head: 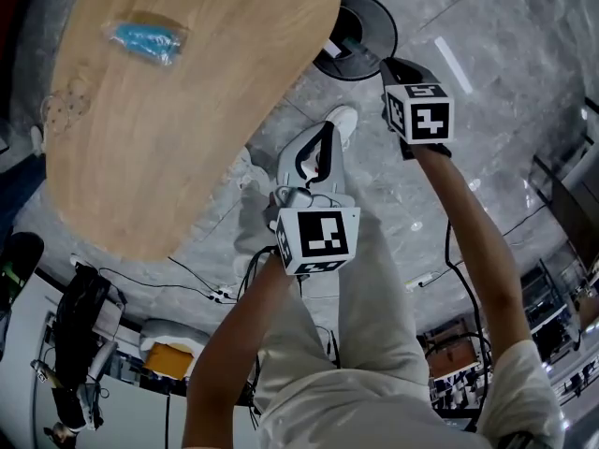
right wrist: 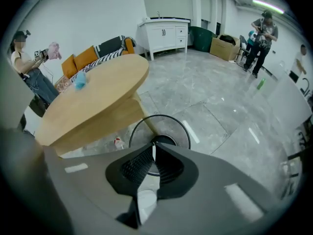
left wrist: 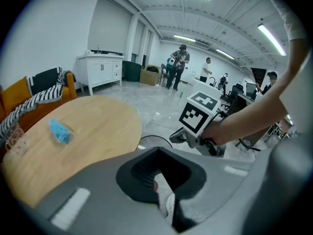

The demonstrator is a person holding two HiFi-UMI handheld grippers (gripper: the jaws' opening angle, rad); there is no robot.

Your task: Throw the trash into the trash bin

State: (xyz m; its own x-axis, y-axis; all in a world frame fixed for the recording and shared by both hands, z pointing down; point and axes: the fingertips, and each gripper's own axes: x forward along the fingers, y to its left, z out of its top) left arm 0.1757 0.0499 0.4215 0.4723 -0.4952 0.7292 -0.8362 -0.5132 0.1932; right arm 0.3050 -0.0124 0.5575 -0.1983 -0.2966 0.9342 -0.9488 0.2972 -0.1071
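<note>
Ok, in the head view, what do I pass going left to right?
Blue crumpled plastic wrapper on the round wooden table → left hand-held gripper → right hand-held gripper. The black round bin overlaps both, so it's left out.

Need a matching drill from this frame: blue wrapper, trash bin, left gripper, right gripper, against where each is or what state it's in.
Things:
1. blue wrapper
2. trash bin
3. left gripper
4. right gripper

Places/states:
A. aimed down at the bin, jaws closed on what looks like a thin white scrap
B. lying on the wooden table
C. jaws together, nothing between them
D. standing on the floor beside the table

Pairs: 1-B, 2-D, 3-C, 4-A
</note>
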